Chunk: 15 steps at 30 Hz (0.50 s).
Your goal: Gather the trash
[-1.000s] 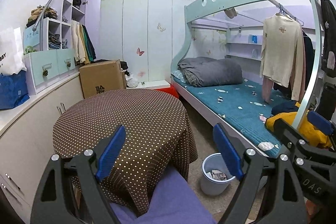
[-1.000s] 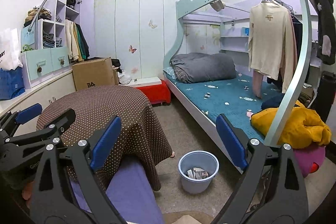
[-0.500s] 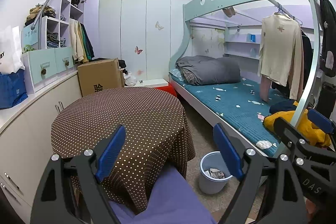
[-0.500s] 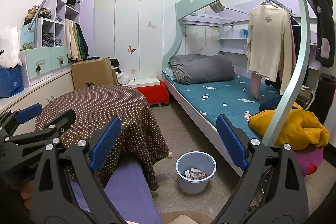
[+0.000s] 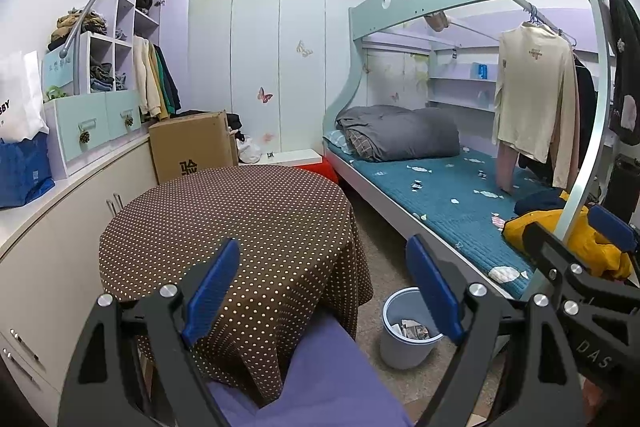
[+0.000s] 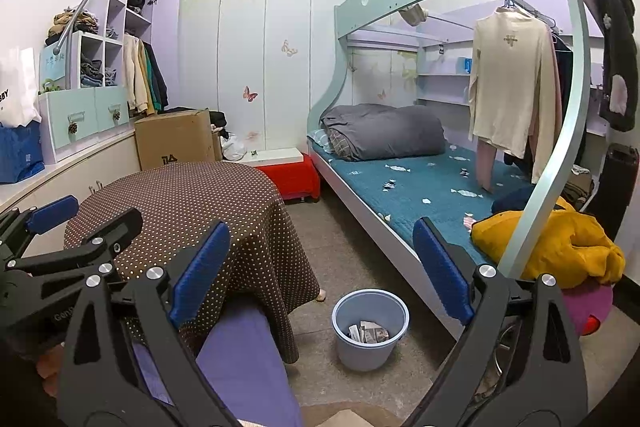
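Observation:
A light blue trash bin [image 6: 370, 331] stands on the floor between the round table and the bed, with crumpled paper [image 6: 368, 333] inside; it also shows in the left wrist view [image 5: 404, 337]. My left gripper [image 5: 320, 291] is open and empty, held above the near edge of the table. My right gripper [image 6: 320, 271] is open and empty, above the floor in front of the bin. Small paper scraps [image 5: 416, 185] lie on the teal mattress [image 5: 440, 203].
A round table with a brown dotted cloth [image 5: 232, 223] is on the left, a purple chair seat [image 6: 244, 355] below it. A bunk bed frame [image 6: 560, 131], yellow jacket [image 6: 560, 247], cardboard box [image 5: 192, 151], red stool [image 6: 292, 175] and cabinets [image 5: 60, 227] ring the narrow floor.
Both grippers have drifted slightly back and up, so the room looks a little farther away. Both jaws stay open and empty.

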Motion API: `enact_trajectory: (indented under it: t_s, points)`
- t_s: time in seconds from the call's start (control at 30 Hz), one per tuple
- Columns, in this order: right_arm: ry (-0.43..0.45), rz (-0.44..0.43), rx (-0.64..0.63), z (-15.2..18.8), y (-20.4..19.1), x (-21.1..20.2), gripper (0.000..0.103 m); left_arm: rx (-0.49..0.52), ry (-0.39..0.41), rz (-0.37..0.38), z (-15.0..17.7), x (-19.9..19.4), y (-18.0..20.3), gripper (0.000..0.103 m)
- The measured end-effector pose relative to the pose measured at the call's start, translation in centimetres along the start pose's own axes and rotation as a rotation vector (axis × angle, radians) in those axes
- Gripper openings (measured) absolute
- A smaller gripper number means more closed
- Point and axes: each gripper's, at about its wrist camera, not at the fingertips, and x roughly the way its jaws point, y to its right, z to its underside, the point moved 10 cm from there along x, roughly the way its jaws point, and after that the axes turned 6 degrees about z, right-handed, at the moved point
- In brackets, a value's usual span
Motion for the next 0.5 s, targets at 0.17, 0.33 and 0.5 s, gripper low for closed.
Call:
enact_trajectory:
  t_s: [0.17, 0.33, 0.5]
  points:
    - [-0.005, -0.004, 0.002, 0.06, -0.10, -0.01, 0.091, 0.001, 0.000, -0.004, 0.01, -0.01, -0.06, 0.084]
    - [-0.010, -0.008, 0.004, 0.28, -0.32, 0.02, 0.091, 0.000, 0.000, -0.002, 0.05, 0.01, -0.07, 0.084]
    - [-0.014, -0.015, 0.005, 0.34, -0.36, 0.10, 0.091, 0.002, 0.001, -0.005, 0.11, -0.02, -0.18, 0.084]
